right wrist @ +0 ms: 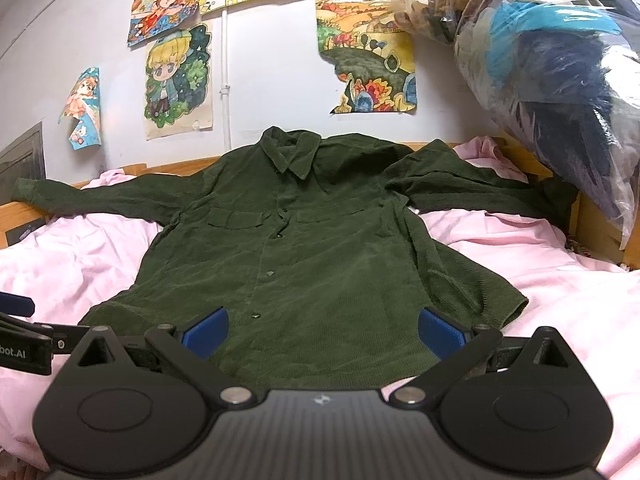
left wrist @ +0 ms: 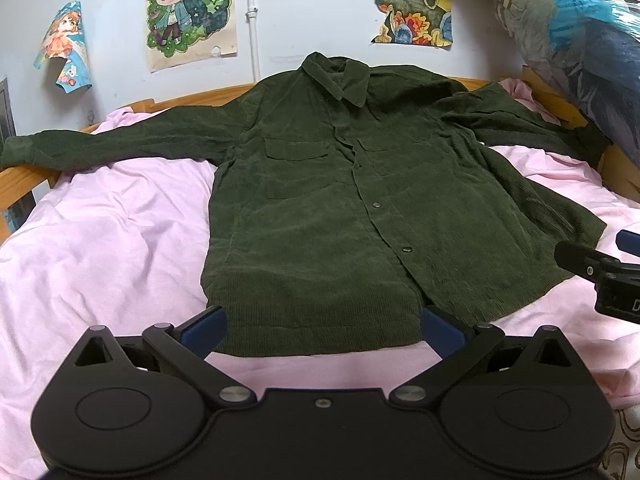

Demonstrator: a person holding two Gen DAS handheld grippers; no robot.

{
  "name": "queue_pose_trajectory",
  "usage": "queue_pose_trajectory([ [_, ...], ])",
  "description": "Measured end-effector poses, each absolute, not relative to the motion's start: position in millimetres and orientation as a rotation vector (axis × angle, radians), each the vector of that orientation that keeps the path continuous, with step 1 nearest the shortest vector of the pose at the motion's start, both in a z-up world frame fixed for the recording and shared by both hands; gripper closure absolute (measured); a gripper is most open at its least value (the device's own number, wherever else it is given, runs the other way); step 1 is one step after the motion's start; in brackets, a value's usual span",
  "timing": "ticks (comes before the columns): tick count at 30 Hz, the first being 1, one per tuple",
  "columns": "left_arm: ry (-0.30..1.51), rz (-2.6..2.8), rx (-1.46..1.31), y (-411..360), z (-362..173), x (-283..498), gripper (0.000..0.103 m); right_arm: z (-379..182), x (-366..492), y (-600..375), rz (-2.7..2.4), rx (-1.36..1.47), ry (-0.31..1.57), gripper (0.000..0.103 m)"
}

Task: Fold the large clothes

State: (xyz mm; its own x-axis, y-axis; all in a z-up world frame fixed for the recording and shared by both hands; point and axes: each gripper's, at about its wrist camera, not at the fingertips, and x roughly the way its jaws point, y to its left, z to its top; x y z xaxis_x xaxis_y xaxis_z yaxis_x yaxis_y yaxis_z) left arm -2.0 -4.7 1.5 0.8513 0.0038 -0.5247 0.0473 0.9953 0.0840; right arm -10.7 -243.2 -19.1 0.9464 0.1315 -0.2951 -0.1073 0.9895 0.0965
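A dark green corduroy shirt point(left wrist: 320, 208) lies spread flat, front up and buttoned, on a pink sheet point(left wrist: 112, 240), collar toward the wall. Both sleeves reach sideways; the left cuff point(left wrist: 16, 150) drapes over the wooden bed rail. My left gripper point(left wrist: 322, 330) hovers open just above the shirt's hem, blue pads wide apart, nothing between them. In the right wrist view the same shirt point(right wrist: 320, 248) fills the middle, and my right gripper point(right wrist: 322, 330) is open over the hem's right half. The right gripper also shows at the left wrist view's right edge point(left wrist: 600, 268).
A wooden bed frame point(left wrist: 192, 98) runs along a pale wall with cartoon posters point(left wrist: 188, 12). A large clear plastic bag of clothes point(right wrist: 560, 72) leans at the far right corner. Pink sheet lies bare on both sides of the shirt.
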Motion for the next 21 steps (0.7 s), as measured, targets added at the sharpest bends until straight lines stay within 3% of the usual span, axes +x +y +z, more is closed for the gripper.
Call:
queue_pose_trajectory([
  [21,0.557,-0.022,0.101,-5.7,1.2,-0.5,0.001,-20.1,-9.5,-242.9,0.112,0.081,0.328,0.000],
])
